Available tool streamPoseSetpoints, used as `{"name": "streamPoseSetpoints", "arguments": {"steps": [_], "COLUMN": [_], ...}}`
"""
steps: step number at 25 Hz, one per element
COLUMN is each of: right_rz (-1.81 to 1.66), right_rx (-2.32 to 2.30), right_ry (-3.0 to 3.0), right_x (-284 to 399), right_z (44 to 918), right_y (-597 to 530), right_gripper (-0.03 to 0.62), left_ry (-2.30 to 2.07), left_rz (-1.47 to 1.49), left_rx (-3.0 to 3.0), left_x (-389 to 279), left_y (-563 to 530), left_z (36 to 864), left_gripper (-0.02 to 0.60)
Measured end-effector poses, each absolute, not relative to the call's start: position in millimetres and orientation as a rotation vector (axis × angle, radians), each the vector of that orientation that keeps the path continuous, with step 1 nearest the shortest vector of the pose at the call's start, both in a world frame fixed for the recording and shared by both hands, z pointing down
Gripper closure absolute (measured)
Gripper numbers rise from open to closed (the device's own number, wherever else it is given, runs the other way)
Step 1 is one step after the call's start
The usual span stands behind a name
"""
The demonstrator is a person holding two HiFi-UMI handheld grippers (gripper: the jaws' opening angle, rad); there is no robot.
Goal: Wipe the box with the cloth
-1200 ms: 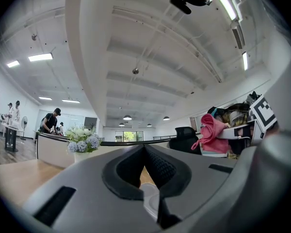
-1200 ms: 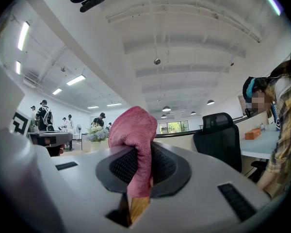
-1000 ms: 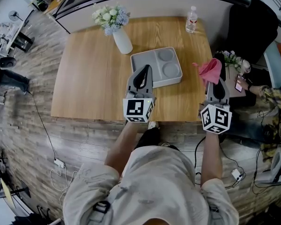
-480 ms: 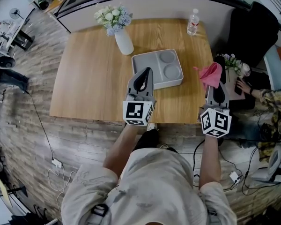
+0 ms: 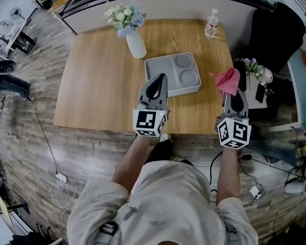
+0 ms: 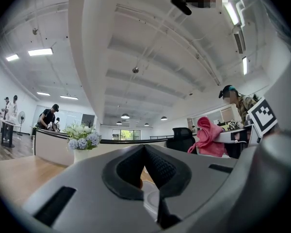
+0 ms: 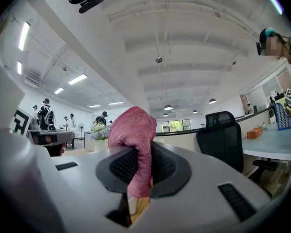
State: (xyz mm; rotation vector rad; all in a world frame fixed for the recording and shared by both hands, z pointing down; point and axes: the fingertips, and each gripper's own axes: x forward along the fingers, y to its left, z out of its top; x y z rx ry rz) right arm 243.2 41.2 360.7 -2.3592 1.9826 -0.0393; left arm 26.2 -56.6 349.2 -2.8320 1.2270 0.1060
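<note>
Hand-held grippers: two, each with one cube of black-and-white square markers.
Left hand-held gripper [image 5: 155, 80] [image 6: 144, 148]: jaws pressed together with nothing between them; its tip lies over the near edge of the box in the head view, and contact cannot be told.
Right hand-held gripper [image 5: 235, 92] [image 7: 140, 152]: jaws clamped on the cloth, held off the worktop's right edge.
Cloth [image 5: 228, 79] [image 7: 135, 130]: one, pink, bunched above the jaws, apart from the box.
Box [image 5: 162, 65]: one, grey and shallow, with two round recesses; lies on the worktop right of centre.
Worktop [image 5: 97, 80]: one, wooden.
Vase [image 5: 136, 44]: one, white, with flowers [image 5: 123, 18], just beyond the box's left corner.
Water bottle [image 5: 211, 23]: one, at the far right corner; label too small to read.
Writing: none legible.
</note>
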Motion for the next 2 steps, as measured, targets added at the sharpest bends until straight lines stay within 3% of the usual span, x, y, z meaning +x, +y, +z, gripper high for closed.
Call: {"name": "streamPoseSetpoints", "arguments": {"steps": [2], "right_rz": [-0.051], "right_rx": [-2.346], "right_ry": [1.997], "right_x": [236.1], "right_z": [364.4], "right_y": [38.6], "right_gripper": [0.531], "left_ry": [1.228], "left_rz": [0.099], "left_rx": [-2.837], "left_x": [20.6], "left_y": [-57.1], "left_z": [351.0], "left_gripper": [0.572]}}
